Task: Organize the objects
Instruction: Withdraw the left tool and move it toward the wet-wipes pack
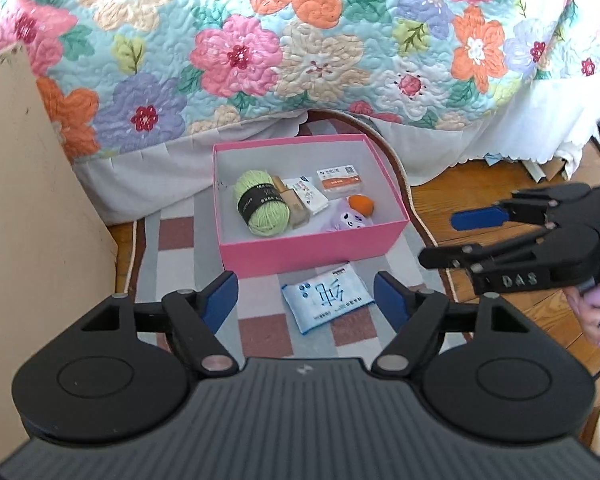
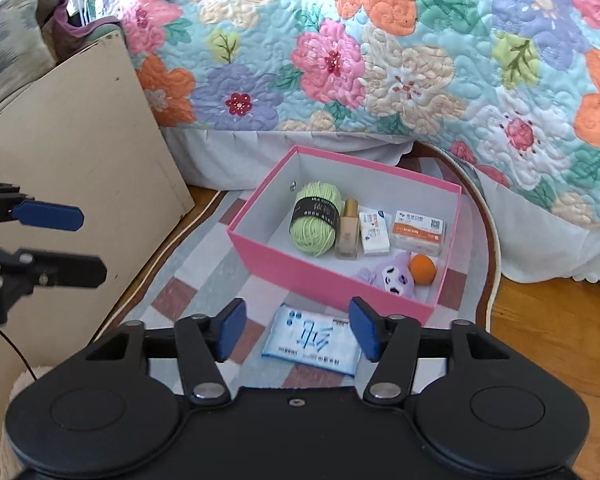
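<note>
Left wrist view: the left gripper [image 1: 305, 298] has its fingers spread wide and holds nothing. Between the blue pads, at lower centre of the frame, lies the pack [image 1: 327, 297], a flat blue-and-white tissue packet on the rug [image 1: 260, 336], just in front of the pink box [image 1: 312, 248] but apart from its wall. The pack's long axis runs from lower left to upper right in this frame, its printed face up. The right gripper [image 1: 444, 238] hangs at the right edge, also well open and empty. Inside the box are the yarn [image 1: 262, 208], a bottle [image 1: 290, 204], two small cartons, an orange ball [image 1: 361, 205] and a purple toy [image 1: 350, 220].

Right wrist view: the right gripper [image 2: 297, 330] is wide open and empty, and the pack [image 2: 314, 340] lies framed between its pads at lower centre. Here the long axis runs almost left to right, tilting slightly down to the right, roughly along the box's [image 2: 324, 276] near wall. The left gripper [image 2: 90, 242] shows at the left edge, open.

The pack looks like the last thing outside the box. To take it well, I would close across its short side, near the middle, pressing low so the fingers get under the soft film, and lift it clear of the wall before lowering it into the free floor at the box's left.
</note>
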`<state>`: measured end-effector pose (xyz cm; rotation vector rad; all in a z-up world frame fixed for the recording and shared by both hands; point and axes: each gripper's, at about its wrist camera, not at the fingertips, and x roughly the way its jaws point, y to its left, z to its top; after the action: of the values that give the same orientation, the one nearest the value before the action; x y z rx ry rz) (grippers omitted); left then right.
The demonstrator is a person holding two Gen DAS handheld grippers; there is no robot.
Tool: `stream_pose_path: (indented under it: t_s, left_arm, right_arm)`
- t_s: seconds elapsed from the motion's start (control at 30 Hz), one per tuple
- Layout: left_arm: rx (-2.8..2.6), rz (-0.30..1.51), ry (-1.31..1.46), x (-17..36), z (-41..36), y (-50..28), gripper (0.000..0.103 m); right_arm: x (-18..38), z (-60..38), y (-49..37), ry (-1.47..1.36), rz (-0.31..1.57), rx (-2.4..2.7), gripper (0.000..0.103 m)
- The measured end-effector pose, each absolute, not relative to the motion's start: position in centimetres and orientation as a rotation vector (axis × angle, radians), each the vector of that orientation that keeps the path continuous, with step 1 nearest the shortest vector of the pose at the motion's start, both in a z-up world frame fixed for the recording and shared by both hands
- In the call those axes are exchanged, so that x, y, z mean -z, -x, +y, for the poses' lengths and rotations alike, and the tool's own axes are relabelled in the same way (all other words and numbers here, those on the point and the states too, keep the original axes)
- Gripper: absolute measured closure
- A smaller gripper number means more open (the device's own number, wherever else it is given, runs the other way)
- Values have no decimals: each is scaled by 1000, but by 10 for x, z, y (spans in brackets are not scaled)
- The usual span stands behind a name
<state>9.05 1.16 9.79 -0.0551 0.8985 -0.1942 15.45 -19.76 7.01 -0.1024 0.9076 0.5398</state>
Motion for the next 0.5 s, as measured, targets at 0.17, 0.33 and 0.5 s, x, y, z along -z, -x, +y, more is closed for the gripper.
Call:
stream_pose_path:
  t_s: [0.17, 0.33, 0.5]
  left_arm:
    - [199, 907, 71, -86, 9, -80, 23]
    - [226, 912, 135, -66, 4, -81, 22]
    - [260, 945, 188, -36, -5, -91, 16]
  right_arm:
    - [-60, -203, -135, 136, 937, -504, 27]
    - [-41, -212, -119, 125, 960, -536, 24]
    - [-14, -216, -109, 89, 956, -568, 24]
